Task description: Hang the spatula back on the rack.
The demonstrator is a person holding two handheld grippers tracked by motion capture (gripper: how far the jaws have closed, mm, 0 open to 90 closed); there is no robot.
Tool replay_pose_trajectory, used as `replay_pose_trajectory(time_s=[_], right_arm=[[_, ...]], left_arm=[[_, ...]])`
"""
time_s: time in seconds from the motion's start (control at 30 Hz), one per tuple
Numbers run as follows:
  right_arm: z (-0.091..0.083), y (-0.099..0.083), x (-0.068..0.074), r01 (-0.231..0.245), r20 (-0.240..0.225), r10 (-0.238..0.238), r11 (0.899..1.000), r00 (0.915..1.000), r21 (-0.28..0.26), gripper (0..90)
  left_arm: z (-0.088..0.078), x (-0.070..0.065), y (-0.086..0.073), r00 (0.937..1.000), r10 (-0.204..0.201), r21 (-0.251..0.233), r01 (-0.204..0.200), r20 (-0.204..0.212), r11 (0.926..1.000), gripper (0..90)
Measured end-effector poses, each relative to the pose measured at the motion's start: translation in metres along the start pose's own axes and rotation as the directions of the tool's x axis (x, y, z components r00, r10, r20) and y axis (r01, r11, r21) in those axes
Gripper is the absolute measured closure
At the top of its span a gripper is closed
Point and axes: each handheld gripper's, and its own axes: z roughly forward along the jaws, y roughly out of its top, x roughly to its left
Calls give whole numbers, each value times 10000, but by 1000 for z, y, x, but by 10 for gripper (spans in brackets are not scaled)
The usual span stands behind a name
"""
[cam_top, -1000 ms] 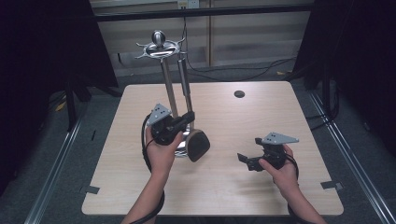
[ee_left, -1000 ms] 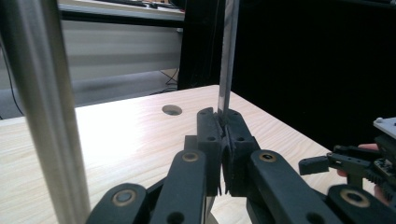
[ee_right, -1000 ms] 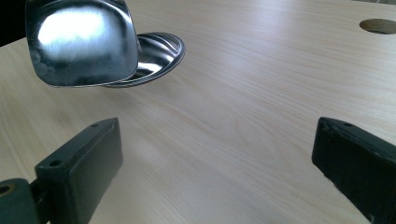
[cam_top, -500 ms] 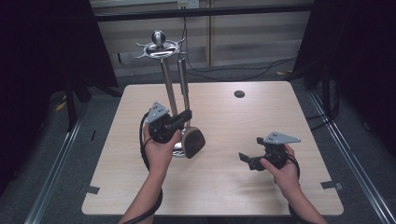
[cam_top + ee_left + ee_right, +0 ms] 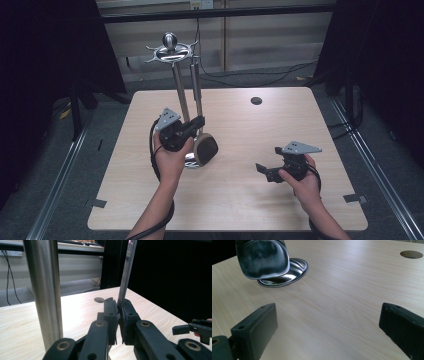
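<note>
A steel utensil stand [image 5: 170,50] rises from a round base [image 5: 191,161] at the table's middle left; its pole [image 5: 45,290] stands close at the left of the left gripper view. A long steel spoon's handle [image 5: 197,92] runs up beside the pole to the stand's top rack, and its bowl [image 5: 205,148] hangs just over the base. My left gripper [image 5: 198,122] is shut on that thin handle [image 5: 126,270], which the pads pinch low down [image 5: 118,305]. My right gripper [image 5: 263,170] sits low over the table's right side, open and with nothing in it [image 5: 327,322], facing the spoon bowl [image 5: 262,257].
A small dark round hole [image 5: 256,100] marks the table's far side, also seen as a hole [image 5: 411,254] in the right gripper view. The wooden tabletop [image 5: 240,210] has dark frames, rails and cables around it. The right gripper [image 5: 193,328] appears at the left gripper view's right edge.
The left gripper and the spoon in it have shifted slightly left, bringing the bowl nearer the stand's base. The right hand has stayed where it was.
</note>
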Motion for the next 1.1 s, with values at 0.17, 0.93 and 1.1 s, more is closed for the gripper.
replay_pose_trajectory(time_s=[0.17, 0.93, 1.1], right_arm=[[0, 0, 0, 2, 15, -2, 10000, 10000, 10, 19], [-1, 0, -1, 13, -19, -13, 10000, 10000, -24, 19], [-1, 1, -1, -32, -1, 32, 10000, 10000, -12, 19]], left_arm=[[1, 2, -1, 9996, -281, -149, 282, 21, 9995, 839], [6, 4, -1, 9998, -178, -50, 179, 98, 9998, 725], [6, 3, -1, 10000, -71, -55, 71, 17, 10000, 671]])
